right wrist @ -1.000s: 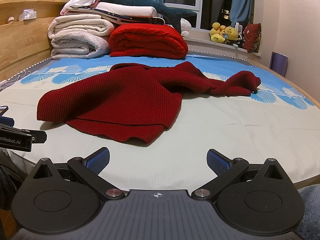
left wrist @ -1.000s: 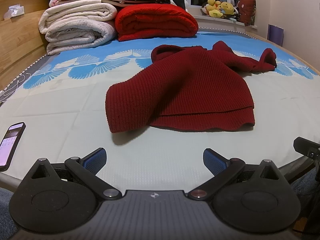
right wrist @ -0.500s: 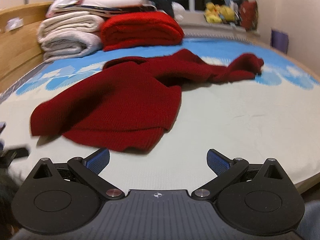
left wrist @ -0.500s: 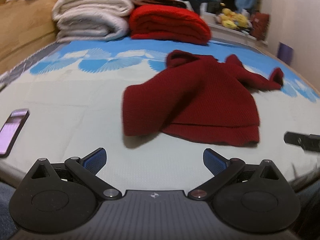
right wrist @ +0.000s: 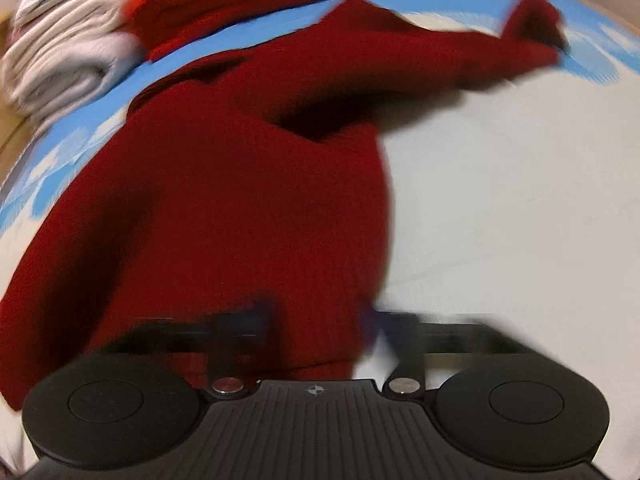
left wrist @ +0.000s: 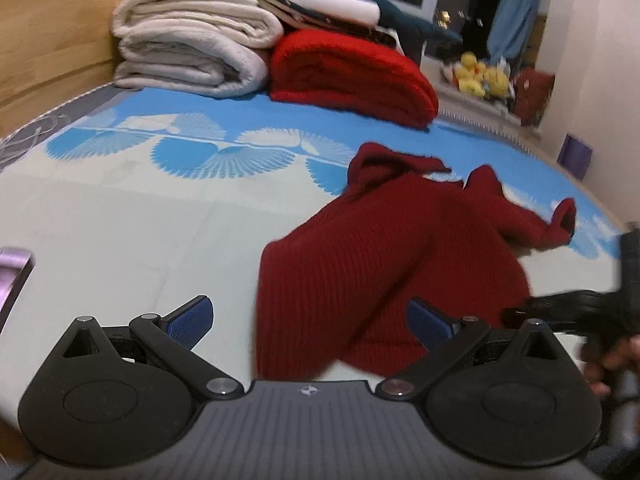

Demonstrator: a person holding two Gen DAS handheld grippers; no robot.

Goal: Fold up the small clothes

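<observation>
A dark red knit sweater (left wrist: 400,264) lies rumpled on the bed, one sleeve stretched to the right. My left gripper (left wrist: 308,316) is open, its blue pads just above the sweater's near left corner. In the right wrist view the sweater (right wrist: 240,184) fills the frame. My right gripper (right wrist: 320,332) is blurred by motion, its fingers drawn close together around the sweater's near hem. The right gripper also shows at the right edge of the left wrist view (left wrist: 592,308), at the sweater's right hem.
Folded cream blankets (left wrist: 192,48) and a folded bright red blanket (left wrist: 352,72) are stacked at the head of the bed. A phone (left wrist: 12,276) lies at the left edge. Plush toys (left wrist: 480,76) sit on the window sill. The sheet (left wrist: 120,220) is pale with blue fans.
Both grippers have moved forward to the sweater's near hem. The right gripper's fingers have closed in from wide open. The left gripper stays open.
</observation>
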